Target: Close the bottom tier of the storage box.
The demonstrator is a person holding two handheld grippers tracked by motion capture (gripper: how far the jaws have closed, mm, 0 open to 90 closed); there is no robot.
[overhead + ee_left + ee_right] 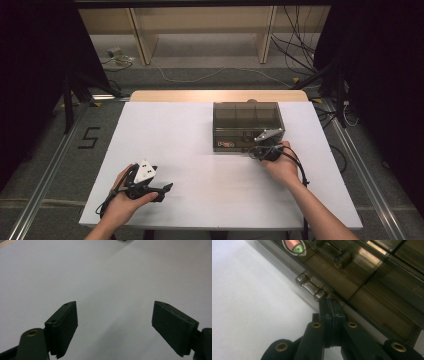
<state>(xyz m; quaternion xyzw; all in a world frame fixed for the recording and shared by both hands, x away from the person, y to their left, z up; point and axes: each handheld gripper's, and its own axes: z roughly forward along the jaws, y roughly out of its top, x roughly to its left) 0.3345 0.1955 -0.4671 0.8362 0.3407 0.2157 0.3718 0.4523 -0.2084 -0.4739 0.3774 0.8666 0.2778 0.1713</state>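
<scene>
Two tongs are at work, and they differ. The right tongs (261, 148) are clenched with nothing between the pads, their tip at the front lip of the smoky plastic box (247, 120), right beside its latch (310, 287). The box sits toward the far right of the surface (200, 170), lid down. The left tongs (165, 190) rest released near the front left edge, well apart from it. To open the lid cleanly, I would hook the closed tip under the latch and lever gently; steadying the box with the left tongs would likely stop it sliding.
</scene>
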